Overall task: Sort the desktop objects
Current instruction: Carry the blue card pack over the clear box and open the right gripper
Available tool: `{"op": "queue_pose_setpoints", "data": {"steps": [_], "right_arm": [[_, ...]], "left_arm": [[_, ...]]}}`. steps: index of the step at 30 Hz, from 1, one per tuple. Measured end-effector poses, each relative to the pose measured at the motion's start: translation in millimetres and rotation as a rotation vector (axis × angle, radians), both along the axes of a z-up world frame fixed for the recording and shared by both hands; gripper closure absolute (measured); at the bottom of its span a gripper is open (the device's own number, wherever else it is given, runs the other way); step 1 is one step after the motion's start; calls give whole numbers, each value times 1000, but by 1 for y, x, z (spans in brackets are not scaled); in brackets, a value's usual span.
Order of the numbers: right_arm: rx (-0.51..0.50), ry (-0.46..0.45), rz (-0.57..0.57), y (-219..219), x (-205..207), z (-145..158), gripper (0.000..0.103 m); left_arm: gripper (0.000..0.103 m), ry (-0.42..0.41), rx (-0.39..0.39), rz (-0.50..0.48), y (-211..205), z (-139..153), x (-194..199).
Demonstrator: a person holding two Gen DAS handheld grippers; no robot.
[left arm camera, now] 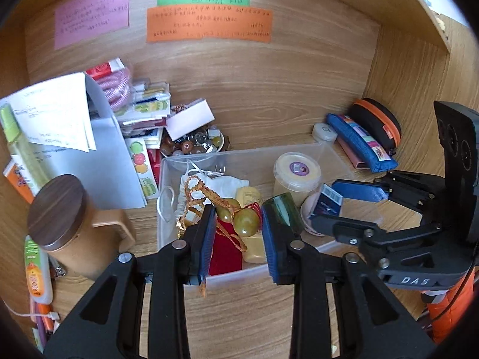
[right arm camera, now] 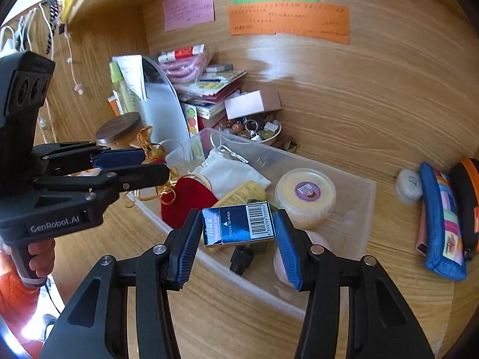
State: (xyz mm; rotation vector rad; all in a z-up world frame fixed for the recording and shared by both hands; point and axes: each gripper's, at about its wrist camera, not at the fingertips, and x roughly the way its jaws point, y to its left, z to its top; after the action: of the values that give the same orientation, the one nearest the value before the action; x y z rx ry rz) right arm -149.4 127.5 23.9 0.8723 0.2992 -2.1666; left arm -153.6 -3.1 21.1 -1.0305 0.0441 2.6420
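Observation:
A clear plastic bin [left arm camera: 239, 154] [right arm camera: 359, 185] sits on the wooden desk. In it lie a white pouch [left arm camera: 221, 184], a red pouch [right arm camera: 187, 202], a yellow bottle [left arm camera: 248, 196] and a round tub [left arm camera: 296, 173] [right arm camera: 305, 194]. My left gripper [left arm camera: 239, 218] [right arm camera: 152, 164] is shut on a bead charm [left arm camera: 245, 221] with an orange cord, held over the bin's left part. My right gripper [right arm camera: 238, 230] [left arm camera: 329, 202] is shut on a dark blue staple box [right arm camera: 239, 224] [left arm camera: 326, 202] above the bin's front.
A brown lidded mug [left arm camera: 64, 212] stands left of the bin. Books, papers and a dish of trinkets [left arm camera: 197, 143] pile behind it. A blue pencil case [right arm camera: 443, 218] and a black-orange case [left arm camera: 377, 122] lie at the right. Coloured notes hang on the back wall.

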Motion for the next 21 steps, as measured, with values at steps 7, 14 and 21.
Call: {"op": "queue_pose_setpoints", "data": {"steps": [7, 14, 21], "right_arm": [[60, -24, 17, -24, -18, -17, 57], [126, -18, 43, -42, -25, -30, 57], [170, 5, 56, -52, -27, -36, 57]], "left_arm": [[73, -45, -10, -3, -2, -16, -24], [73, -76, -7, -12, -2, -28, -44], [73, -112, 0, -16, 0, -39, -59]]}}
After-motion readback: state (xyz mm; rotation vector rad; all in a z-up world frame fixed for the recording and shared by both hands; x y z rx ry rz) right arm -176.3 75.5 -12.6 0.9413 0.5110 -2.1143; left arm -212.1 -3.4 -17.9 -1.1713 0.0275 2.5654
